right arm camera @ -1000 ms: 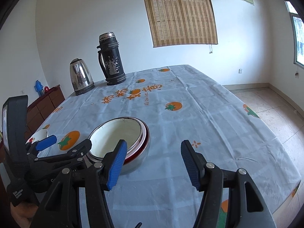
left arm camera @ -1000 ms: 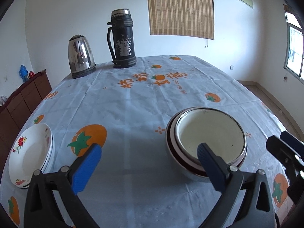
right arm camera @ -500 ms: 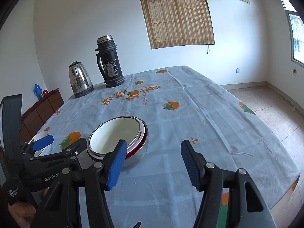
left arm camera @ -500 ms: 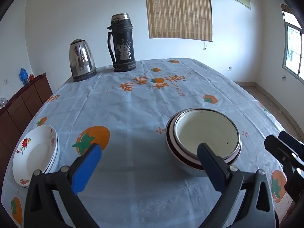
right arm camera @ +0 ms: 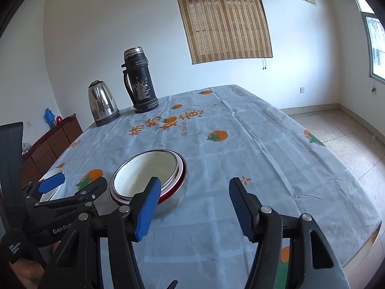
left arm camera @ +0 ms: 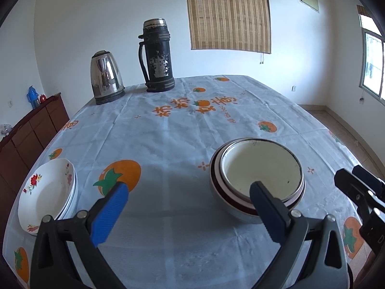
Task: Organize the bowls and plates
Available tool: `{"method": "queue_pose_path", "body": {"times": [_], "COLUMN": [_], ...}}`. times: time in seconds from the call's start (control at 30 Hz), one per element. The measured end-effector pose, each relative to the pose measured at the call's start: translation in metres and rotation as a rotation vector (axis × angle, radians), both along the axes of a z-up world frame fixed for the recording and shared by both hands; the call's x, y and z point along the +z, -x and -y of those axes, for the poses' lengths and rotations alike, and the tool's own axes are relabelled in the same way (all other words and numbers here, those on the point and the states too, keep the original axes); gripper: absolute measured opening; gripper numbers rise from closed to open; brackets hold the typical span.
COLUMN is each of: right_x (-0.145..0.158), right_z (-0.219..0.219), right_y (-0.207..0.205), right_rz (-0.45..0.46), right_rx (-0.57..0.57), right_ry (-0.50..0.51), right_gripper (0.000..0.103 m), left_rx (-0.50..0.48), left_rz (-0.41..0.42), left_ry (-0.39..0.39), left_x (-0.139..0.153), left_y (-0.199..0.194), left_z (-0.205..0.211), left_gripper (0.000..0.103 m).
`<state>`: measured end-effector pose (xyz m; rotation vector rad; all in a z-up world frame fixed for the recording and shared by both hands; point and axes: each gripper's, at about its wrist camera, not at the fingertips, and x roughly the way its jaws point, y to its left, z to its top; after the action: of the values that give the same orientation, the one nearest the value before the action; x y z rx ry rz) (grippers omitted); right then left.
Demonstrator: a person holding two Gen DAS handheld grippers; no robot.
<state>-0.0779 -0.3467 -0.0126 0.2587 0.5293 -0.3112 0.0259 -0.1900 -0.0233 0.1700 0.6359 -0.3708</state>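
A stack of nested bowls (left arm camera: 258,178), cream inside with a red band and steel outer bowl, sits on the table; it also shows in the right wrist view (right arm camera: 149,180). A stack of white flowered plates (left arm camera: 47,193) lies at the table's left edge, partly hidden in the right wrist view (right arm camera: 54,186). My left gripper (left arm camera: 187,210) is open and empty, held above the table in front of the bowls. My right gripper (right arm camera: 193,207) is open and empty, to the right of the bowls.
A steel kettle (left arm camera: 105,77) and a black thermos (left arm camera: 157,56) stand at the far end of the table with the persimmon-print cloth (left arm camera: 192,120). A brown cabinet (left arm camera: 28,134) stands to the left. The floor (right arm camera: 349,139) lies to the right.
Both grippers have lifted and pulled back a little, so the bowls and plates sit lower in view. Both stay open and empty.
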Motion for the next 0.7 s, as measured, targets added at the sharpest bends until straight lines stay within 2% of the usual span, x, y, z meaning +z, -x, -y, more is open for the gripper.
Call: {"method": "queue_pose_path", "body": {"times": [0.7], "right_x": [-0.009], "right_z": [0.014], "right_y": [-0.014], "right_rz": [-0.027], "right_rx": [0.002], "right_ry": [-0.006], "right_gripper": [0.061], "left_rx": [0.007], "left_rz": [-0.046], "left_ry": [-0.001], "left_x": [-0.011], "left_y": [-0.015], "left_z": [-0.001], "left_gripper": [0.103]}}
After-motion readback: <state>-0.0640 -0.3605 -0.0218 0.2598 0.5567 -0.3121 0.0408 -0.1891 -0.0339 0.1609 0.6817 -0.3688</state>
